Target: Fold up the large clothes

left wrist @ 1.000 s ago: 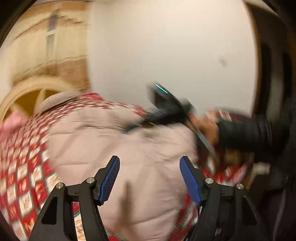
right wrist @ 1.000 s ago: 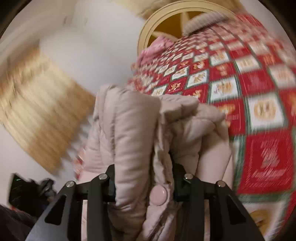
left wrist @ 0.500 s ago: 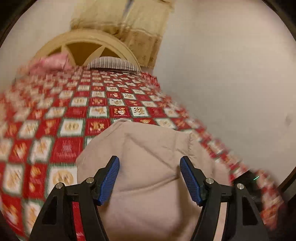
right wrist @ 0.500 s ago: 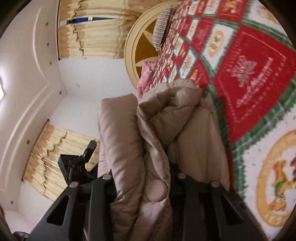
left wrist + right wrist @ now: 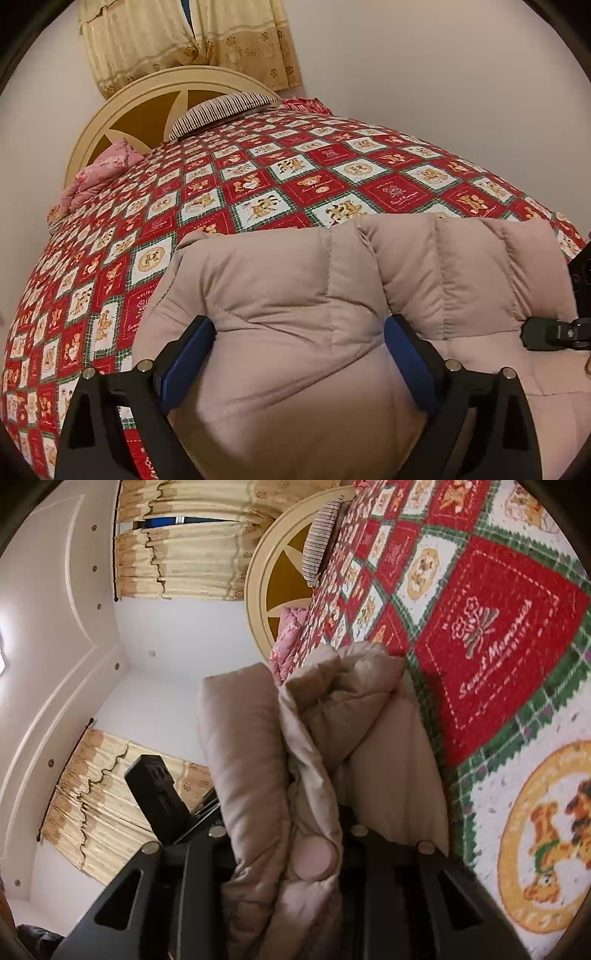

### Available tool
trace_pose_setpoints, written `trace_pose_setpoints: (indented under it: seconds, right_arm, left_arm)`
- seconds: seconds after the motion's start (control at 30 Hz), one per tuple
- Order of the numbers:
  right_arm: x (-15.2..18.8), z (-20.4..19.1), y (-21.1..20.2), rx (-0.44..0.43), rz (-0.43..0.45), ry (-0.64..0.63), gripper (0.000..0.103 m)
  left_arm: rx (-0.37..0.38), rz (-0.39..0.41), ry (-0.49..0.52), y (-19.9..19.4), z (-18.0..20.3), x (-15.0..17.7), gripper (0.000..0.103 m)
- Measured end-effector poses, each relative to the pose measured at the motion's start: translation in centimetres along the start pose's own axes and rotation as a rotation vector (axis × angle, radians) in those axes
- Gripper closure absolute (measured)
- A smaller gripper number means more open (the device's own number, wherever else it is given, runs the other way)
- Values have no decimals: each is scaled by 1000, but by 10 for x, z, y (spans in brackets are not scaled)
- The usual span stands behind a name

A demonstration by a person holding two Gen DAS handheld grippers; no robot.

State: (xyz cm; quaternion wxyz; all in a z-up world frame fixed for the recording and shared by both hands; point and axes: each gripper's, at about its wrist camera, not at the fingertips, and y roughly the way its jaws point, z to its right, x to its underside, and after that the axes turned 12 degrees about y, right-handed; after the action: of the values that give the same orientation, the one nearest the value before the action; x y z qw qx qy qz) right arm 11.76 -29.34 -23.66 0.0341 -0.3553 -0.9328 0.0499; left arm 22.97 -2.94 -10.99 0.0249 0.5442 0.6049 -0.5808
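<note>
A puffy beige quilted jacket (image 5: pixel 461 266) lies bunched on a red patchwork quilt (image 5: pixel 258 184). My left gripper (image 5: pixel 299 350) points down into it. Its jaws are opening, and a bulge of the jacket fills the gap between the blue pads (image 5: pixel 188 354). My right gripper (image 5: pixel 291 834) is rolled onto its side just above the quilt (image 5: pixel 498 627). Its jaws are closing on several folded layers of the jacket (image 5: pixel 240 738), beside a round snap button (image 5: pixel 314 856). The fabric hides its fingertips. Part of the right gripper (image 5: pixel 554 332) shows at the right edge of the left wrist view.
A cream arched headboard (image 5: pixel 147 110) stands at the far end of the bed, with a striped pillow (image 5: pixel 221 110) and a pink folded blanket (image 5: pixel 99 173) in front of it. Yellow curtains (image 5: pixel 192 37) hang behind it. A plain wall runs along the right side.
My left gripper swung from the wall toward the bed, dropped onto the jacket and spread its jaws wider. My right gripper rolled sideways and sank to the quilt, still holding the jacket.
</note>
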Motion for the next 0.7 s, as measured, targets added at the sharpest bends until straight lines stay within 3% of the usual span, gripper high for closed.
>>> trace_pose_setpoints:
  seconds: [0.27, 0.37, 0.43, 0.5, 0.63, 0.7]
  right_arm:
    - [1, 1, -2, 36, 17, 1, 76]
    - [6, -9, -13, 99, 19, -21, 66]
    - [10, -18, -24, 160, 18, -51, 58]
    - [16, -36, -40, 249, 29, -117, 42]
    - [30, -84, -74, 457, 133, -353, 41]
    - [39, -109, -77, 520, 156, -479, 41]
  left_arm:
    - [-11, -11, 5, 3, 2, 2, 6]
    - [-22, -8, 20, 0, 5, 2, 6]
    - [-29, -10, 26, 0, 6, 1, 6]
    - [-32, -11, 26, 1, 5, 1, 6]
    - [-35, -8, 26, 1, 5, -1, 6]
    - [-36, -9, 28, 2, 5, -1, 6]
